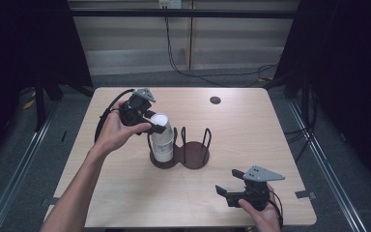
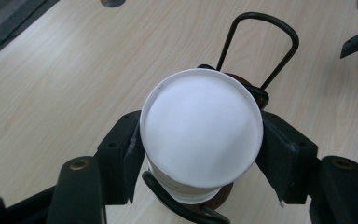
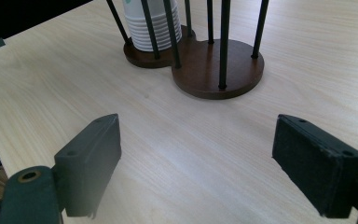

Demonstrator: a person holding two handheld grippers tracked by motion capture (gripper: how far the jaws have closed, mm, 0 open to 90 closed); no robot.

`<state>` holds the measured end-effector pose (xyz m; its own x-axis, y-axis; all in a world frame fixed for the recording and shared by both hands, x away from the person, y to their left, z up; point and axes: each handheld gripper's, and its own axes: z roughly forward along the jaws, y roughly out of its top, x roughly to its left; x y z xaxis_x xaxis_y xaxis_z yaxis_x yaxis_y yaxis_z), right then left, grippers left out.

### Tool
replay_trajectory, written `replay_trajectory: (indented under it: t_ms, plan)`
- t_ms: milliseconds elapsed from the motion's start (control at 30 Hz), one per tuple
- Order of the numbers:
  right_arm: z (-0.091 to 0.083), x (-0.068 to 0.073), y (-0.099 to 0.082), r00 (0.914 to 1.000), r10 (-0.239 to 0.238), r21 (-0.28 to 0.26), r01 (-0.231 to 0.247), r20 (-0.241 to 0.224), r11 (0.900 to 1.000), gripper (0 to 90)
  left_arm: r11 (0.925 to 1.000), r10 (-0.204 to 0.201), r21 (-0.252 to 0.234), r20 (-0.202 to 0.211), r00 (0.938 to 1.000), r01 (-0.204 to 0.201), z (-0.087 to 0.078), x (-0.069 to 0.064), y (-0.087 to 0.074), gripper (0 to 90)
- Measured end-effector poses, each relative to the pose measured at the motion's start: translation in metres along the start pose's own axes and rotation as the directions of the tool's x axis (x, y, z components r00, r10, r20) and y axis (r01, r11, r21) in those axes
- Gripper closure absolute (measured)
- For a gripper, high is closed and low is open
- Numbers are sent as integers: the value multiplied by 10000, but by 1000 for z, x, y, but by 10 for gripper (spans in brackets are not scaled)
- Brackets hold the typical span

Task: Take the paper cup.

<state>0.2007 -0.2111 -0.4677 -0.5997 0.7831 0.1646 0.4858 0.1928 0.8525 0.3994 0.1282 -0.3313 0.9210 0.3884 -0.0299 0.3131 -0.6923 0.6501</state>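
A stack of white paper cups (image 1: pixel 163 142) stands upside down in the left bay of a dark wooden holder (image 1: pixel 195 157) with black wire loops. My left gripper (image 1: pixel 157 126) comes in from the left and is shut on the top cup (image 2: pixel 200 126), one pad pressing on each side just under its flat base. The holder's right bay (image 3: pixel 219 65) has nothing in it. My right gripper (image 1: pixel 228 182) is held low near the table's front right, open, with only bare tabletop between its pads (image 3: pixel 93 158). The cup stack (image 3: pixel 151 28) is farther off in that view.
The holder sits mid-table on a light wooden tabletop (image 1: pixel 125 193). A round cable hole (image 1: pixel 215 100) lies toward the back edge. Cables trail across the floor behind the table (image 1: pixel 212 77). Dark curtains hang at both sides.
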Motion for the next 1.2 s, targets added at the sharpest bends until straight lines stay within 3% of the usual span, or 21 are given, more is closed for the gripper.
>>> replay_trajectory:
  t_ms: [267, 767, 967, 1200]
  plan:
    - [0, 0, 0, 10000, -3, 5, 3, 15, 10000, 147, 9995, 231, -209, -75, 9997, -232, -6, -5, 4, 365]
    - [0, 0, 0, 10000, -18, -32, 19, 34, 10000, 147, 9978, 123, -652, -219, 9997, -138, -20, -4, 1, 365]
    - [0, 0, 0, 10000, 9, -7, -9, 29, 10000, 147, 9943, -29, -1063, -352, 9994, -8, -29, -3, 0, 365]
    - [0, 0, 0, 10000, -14, -20, 14, 69, 10000, 147, 9853, -322, -1684, -224, 9992, 279, -36, -2, -4, 365]
